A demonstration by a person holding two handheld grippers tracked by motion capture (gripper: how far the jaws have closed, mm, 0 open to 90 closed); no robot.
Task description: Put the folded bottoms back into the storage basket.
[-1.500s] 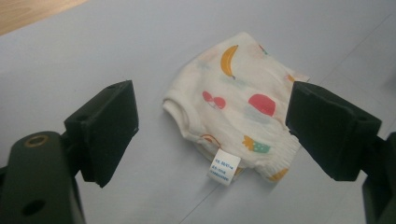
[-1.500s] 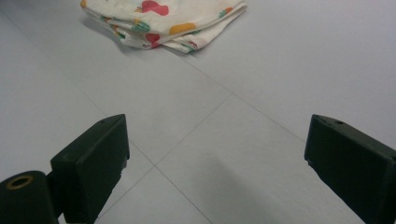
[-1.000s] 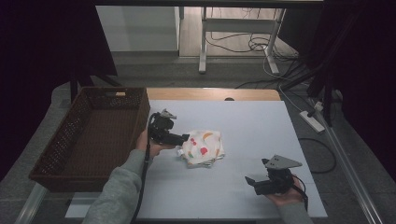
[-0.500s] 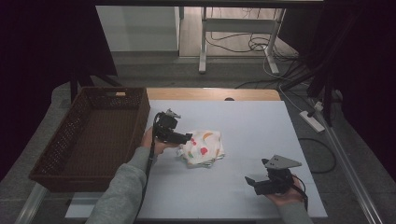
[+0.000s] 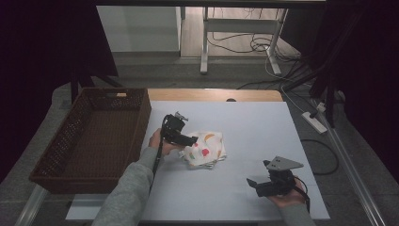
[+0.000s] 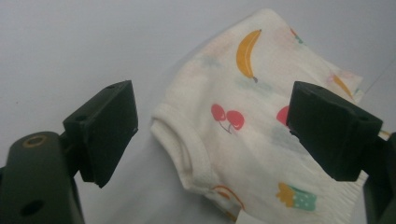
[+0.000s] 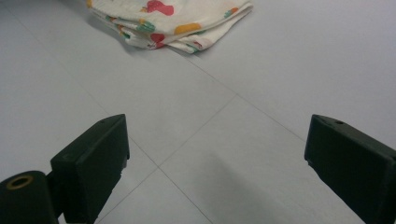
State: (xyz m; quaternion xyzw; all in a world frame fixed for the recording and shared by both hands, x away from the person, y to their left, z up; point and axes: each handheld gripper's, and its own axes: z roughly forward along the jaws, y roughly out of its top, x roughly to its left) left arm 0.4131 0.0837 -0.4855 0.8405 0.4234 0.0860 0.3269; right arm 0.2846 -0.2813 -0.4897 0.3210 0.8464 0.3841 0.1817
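A folded white cloth with a fruit print (image 5: 205, 149) lies near the middle of the pale table (image 5: 254, 127). My left gripper (image 5: 192, 139) hovers at its left edge, open. In the left gripper view the cloth (image 6: 243, 126) lies between and below the two wide-apart jaws (image 6: 212, 135), with a hemmed fold toward the camera. My right gripper (image 5: 252, 183) rests open near the table's front right, held in a hand. In the right gripper view the cloth (image 7: 173, 18) lies far ahead, and bare table shows between the jaws (image 7: 217, 158).
A brown wicker basket (image 5: 75, 141) stands at the table's left side, empty. Beyond the table are desk legs and cables on the floor (image 5: 244, 44). A power strip (image 5: 314, 121) lies off the right edge.
My left gripper has moved right, from beside the cloth to over its left edge. The right gripper has stayed put.
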